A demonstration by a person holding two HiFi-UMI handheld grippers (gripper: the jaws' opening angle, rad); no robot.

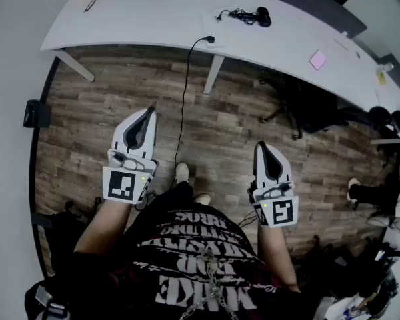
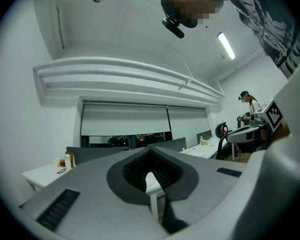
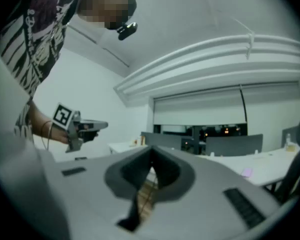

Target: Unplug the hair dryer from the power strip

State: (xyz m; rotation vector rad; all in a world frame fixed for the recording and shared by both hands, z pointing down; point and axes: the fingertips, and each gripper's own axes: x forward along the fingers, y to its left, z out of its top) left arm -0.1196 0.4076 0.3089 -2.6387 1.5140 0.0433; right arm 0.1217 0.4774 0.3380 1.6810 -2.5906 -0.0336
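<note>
At the far left, a small black box [image 1: 37, 114] sits on the brown wood-plank floor [image 1: 107, 105] near the wall. The white-and-black left gripper [image 1: 149, 112] is held level above the planks. Its jaws are closed tip to tip with nothing between them. Right of it, a thin black cable [image 1: 185, 92] drops from a plug at the near edge of the long curved white table [image 1: 140, 19] down to the floor by the person's shoes. Just above that plug, a pale flat white power strip [image 1: 217, 25] lies on the tabletop, faint against it. Just right of the strip lies the small black hair dryer [image 1: 263, 15], with its bunched black cord trailing left toward the strip. Dryer and cord together run left to right along the table; which way the nozzle points is too small to tell. The matching right gripper [image 1: 261, 147] is also closed and empty, well apart from the table. Further right, a pink square note [image 1: 318, 60] rests on the tabletop.
</note>
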